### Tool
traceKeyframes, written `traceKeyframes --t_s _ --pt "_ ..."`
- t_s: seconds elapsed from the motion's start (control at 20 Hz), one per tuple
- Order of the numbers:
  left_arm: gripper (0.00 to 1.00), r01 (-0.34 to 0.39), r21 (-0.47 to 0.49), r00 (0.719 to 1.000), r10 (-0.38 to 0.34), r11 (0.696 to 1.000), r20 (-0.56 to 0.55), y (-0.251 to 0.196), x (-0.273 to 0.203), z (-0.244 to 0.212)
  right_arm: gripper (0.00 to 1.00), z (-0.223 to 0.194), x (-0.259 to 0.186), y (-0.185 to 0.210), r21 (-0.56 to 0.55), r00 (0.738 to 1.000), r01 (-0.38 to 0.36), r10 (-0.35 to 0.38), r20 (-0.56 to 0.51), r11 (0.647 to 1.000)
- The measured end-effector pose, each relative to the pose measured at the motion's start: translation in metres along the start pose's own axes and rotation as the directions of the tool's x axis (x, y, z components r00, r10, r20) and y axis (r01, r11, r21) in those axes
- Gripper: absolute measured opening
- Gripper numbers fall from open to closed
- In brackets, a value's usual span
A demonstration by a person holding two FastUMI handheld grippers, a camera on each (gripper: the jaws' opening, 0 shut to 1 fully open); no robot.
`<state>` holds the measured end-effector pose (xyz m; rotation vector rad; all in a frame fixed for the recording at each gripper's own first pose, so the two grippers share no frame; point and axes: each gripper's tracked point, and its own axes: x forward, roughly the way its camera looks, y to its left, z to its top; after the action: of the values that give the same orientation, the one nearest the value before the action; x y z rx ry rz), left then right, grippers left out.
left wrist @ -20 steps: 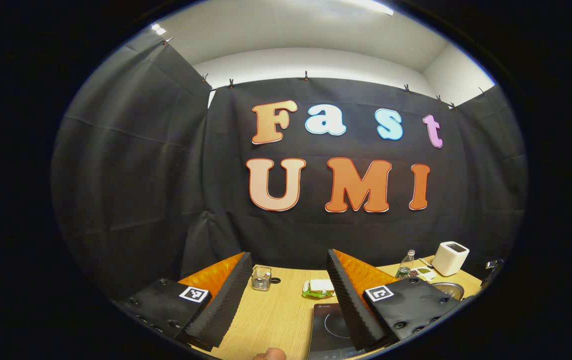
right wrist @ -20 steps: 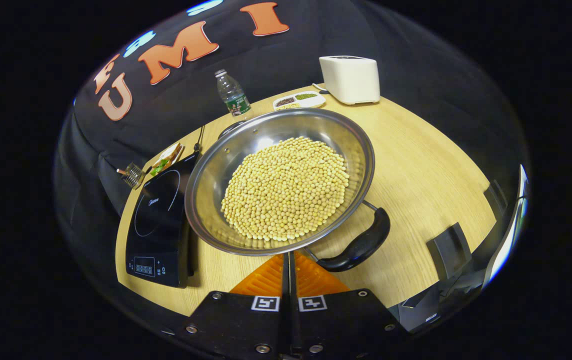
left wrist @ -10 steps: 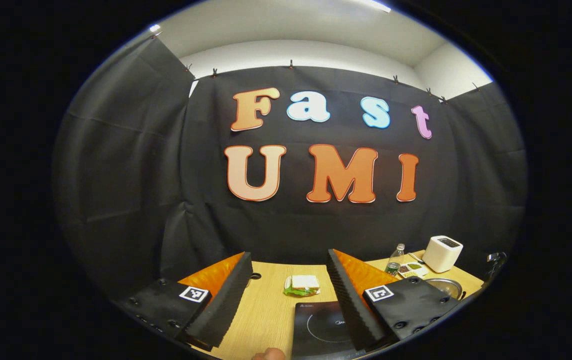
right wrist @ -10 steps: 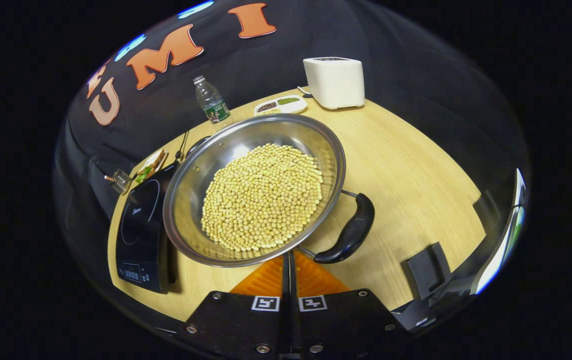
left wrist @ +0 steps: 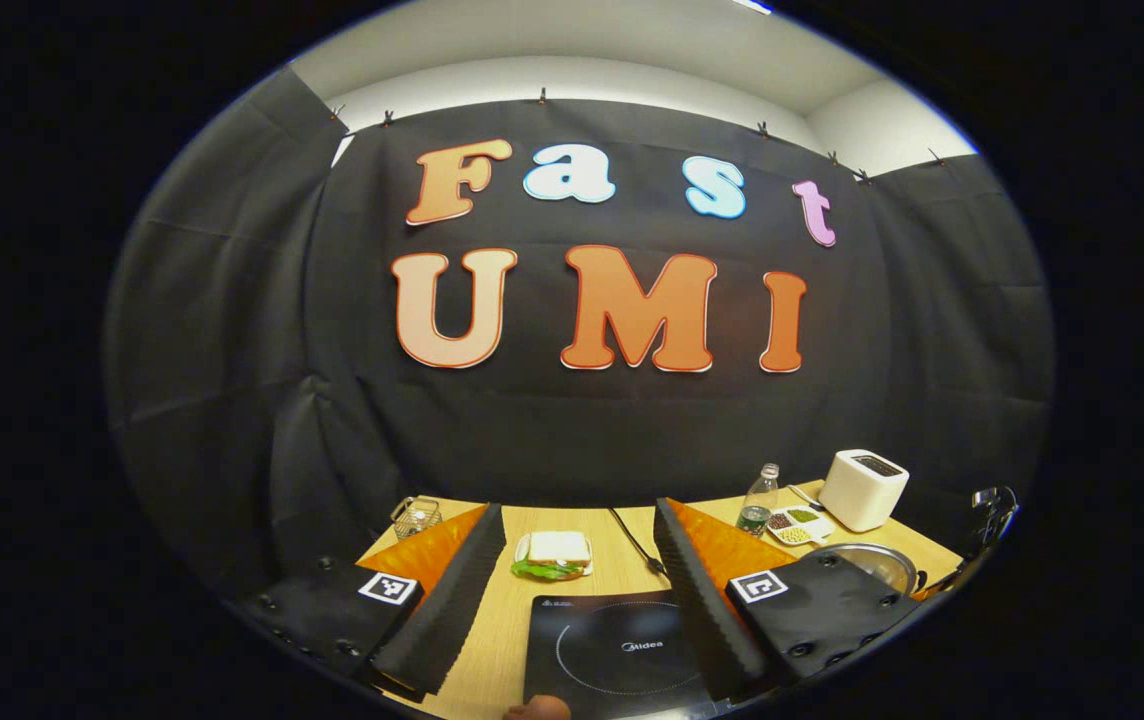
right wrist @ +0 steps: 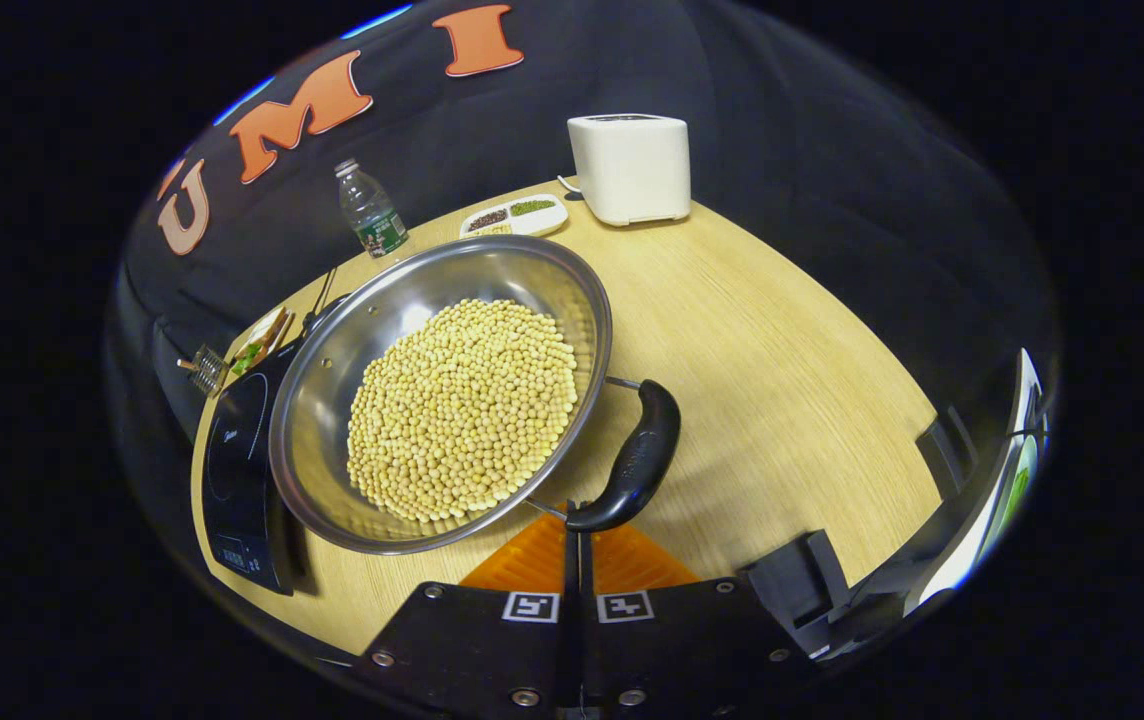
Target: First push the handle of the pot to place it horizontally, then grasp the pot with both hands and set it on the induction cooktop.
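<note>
A steel pot (right wrist: 332, 370) full of pale soybeans (right wrist: 462, 400) stands on the wooden table (right wrist: 782, 350), just right of the black induction cooktop (right wrist: 232, 450). Its black side handle (right wrist: 637, 455) points toward me, slanting to the right. My right gripper (right wrist: 575, 522) is shut with nothing in it, its tips at the handle's near end. My left gripper (left wrist: 577, 512) hovers open over the cooktop (left wrist: 612, 645), which lies between its fingers. In the left gripper view the pot (left wrist: 872, 562) sits at the far right.
Along the back of the table stand a white toaster (right wrist: 630, 165), a small divided tray (right wrist: 512, 215) and a water bottle (right wrist: 367, 210). Behind the cooktop are a sandwich (left wrist: 554, 555) and a wire basket (left wrist: 415, 516). Bare wood lies right of the pot.
In the right gripper view the pot and handle slid left, so the handle's end now meets the shut tips. The left gripper swung until the cooktop sat between its fingers.
</note>
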<state>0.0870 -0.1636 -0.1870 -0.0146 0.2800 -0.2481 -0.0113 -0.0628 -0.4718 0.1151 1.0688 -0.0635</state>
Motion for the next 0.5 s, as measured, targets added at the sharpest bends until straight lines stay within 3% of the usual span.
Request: traceKeyframes --t_s 0.2,0.5 --pt "0.97 0.036 0.006 0.998 -0.036 0.999 -0.054 -0.027 0.018 -0.032 0.00 0.011 0.006 -0.008 0.013 1.000 0.013 -0.013 0.005 1.000" --pt "0.98 0.087 -0.088 0.987 -0.098 0.992 -0.129 -0.060 0.038 -0.071 0.00 0.030 0.017 -0.019 0.061 1.000 0.027 -0.028 0.006 0.998"
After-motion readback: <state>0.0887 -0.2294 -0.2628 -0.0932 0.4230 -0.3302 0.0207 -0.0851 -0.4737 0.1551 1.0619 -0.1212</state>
